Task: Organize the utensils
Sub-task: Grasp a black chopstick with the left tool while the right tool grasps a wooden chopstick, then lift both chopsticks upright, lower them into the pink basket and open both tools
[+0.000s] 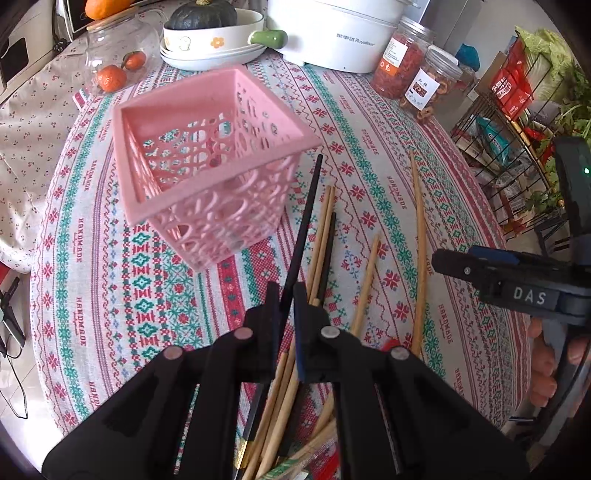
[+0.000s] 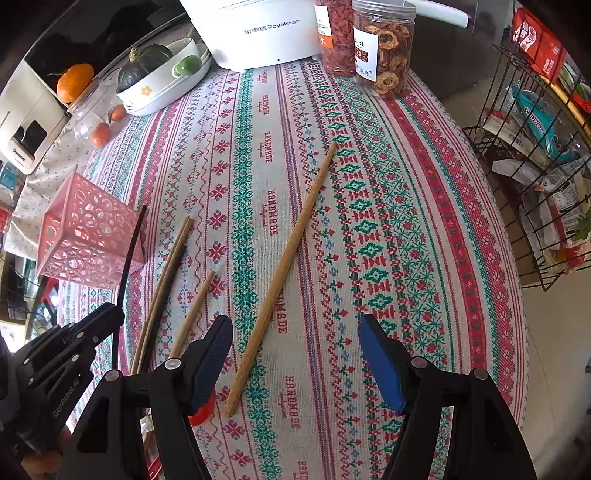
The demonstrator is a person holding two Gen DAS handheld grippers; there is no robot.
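My left gripper (image 1: 286,295) is shut on a black chopstick (image 1: 304,218) and holds it lifted, its tip pointing toward the pink lattice basket (image 1: 207,162) just beyond. Several wooden chopsticks (image 1: 325,236) lie on the patterned tablecloth under and to the right of it. In the right wrist view my right gripper (image 2: 295,354) is open and empty, low over the cloth, with a long wooden chopstick (image 2: 284,273) lying between its fingers. The left gripper (image 2: 66,350) with the black chopstick (image 2: 129,254) and the basket (image 2: 88,236) show at the left there.
A white rice cooker (image 1: 332,33), a bowl with a squash (image 1: 210,33), a glass jar with oranges (image 1: 114,62) and two snack jars (image 1: 417,70) stand at the back. A wire rack with packets (image 2: 535,166) stands past the table's right edge.
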